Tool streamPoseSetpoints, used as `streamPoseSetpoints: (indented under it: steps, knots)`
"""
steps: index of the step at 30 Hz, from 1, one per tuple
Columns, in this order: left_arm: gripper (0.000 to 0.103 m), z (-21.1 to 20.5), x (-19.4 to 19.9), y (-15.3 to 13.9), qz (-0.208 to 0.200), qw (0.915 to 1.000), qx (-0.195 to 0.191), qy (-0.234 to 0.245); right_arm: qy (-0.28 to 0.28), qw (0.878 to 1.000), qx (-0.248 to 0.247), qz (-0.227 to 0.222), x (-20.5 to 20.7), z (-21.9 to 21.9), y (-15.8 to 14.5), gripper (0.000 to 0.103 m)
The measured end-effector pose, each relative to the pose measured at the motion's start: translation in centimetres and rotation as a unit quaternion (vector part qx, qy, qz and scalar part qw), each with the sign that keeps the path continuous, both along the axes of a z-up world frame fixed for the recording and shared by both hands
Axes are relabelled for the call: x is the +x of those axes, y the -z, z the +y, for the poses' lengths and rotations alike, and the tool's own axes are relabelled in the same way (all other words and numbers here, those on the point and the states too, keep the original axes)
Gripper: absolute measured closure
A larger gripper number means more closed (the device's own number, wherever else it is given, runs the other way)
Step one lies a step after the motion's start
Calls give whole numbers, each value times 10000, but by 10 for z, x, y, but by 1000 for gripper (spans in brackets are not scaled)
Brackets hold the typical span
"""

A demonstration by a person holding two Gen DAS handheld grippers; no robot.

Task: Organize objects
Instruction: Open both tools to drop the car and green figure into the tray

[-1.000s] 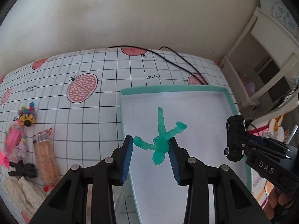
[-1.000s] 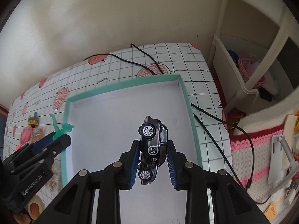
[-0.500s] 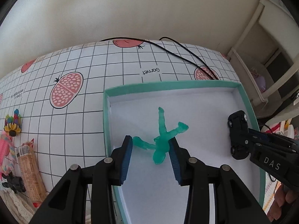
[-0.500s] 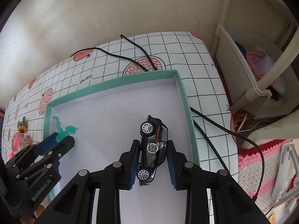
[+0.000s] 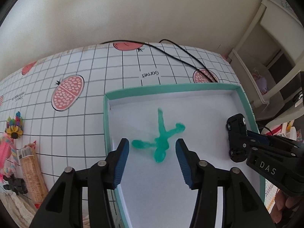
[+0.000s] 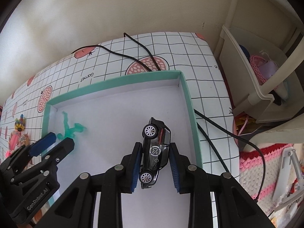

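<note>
A shallow box with a teal rim and a white floor lies on the checkered table. A translucent green figure shows blurred over the box floor near its left wall, loose between the blue pads of my left gripper, which stands open. The right wrist view has the same figure just ahead of the left gripper. My right gripper is shut on a black toy car, held nose-up over the right part of the box. In the left wrist view the car hangs near the box's right wall.
Left of the box lie a snack packet, a small colourful toy and other bits. A black cable crosses the table behind the box. A white shelf unit and a crocheted cloth stand off the table's right edge.
My left gripper has opened and let go of the green figure, which now blurs over the box floor. Both grippers have come lower and further over the box.
</note>
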State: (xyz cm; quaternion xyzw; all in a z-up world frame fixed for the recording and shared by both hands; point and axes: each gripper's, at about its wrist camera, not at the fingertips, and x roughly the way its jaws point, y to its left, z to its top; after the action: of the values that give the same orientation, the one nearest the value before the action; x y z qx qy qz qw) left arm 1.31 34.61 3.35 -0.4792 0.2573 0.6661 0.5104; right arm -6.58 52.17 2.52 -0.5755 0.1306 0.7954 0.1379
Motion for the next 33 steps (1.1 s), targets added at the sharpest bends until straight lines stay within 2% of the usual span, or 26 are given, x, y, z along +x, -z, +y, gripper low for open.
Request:
streamPoseSetpoints:
  steps: [3, 9, 14, 17, 18, 21, 22, 24, 25, 33]
  knots:
    - [47, -3, -3, -10, 20, 9999, 90, -84, 36, 10000, -9, 59, 3, 1, -7, 66]
    - [46, -9, -6, -27, 33, 9995, 225, -236, 43, 9998, 29, 199, 10, 0, -26, 66]
    - [40, -13, -5, -35, 114, 9992, 240, -302, 22, 9998, 47, 192, 14, -5, -32, 66]
    - [32, -17, -7, -36, 225, 9987, 254, -390, 14, 9998, 83, 205, 17, -9, -33, 66]
    - [31, -18, -8, -36, 245, 9984, 263, -429, 25, 9997, 77, 221, 19, -9, -33, 62]
    - [14, -21, -14, -33, 282, 9979, 229, -532, 52, 9996, 91, 271, 21, -9, -31, 50]
    - [12, -22, -15, -32, 320, 9976, 228, -569, 50, 9996, 100, 274, 21, -10, -30, 48]
    - [11, -24, -19, -30, 377, 9970, 200, -650, 52, 9995, 120, 290, 21, -11, -29, 38]
    - [5, -24, -21, -29, 371, 9969, 172, -678, 51, 9994, 131, 307, 21, -11, -29, 36]
    - [3, -29, -31, -23, 402, 9955, 186, -837, 19, 9991, 208, 365, 17, -13, -25, 8]
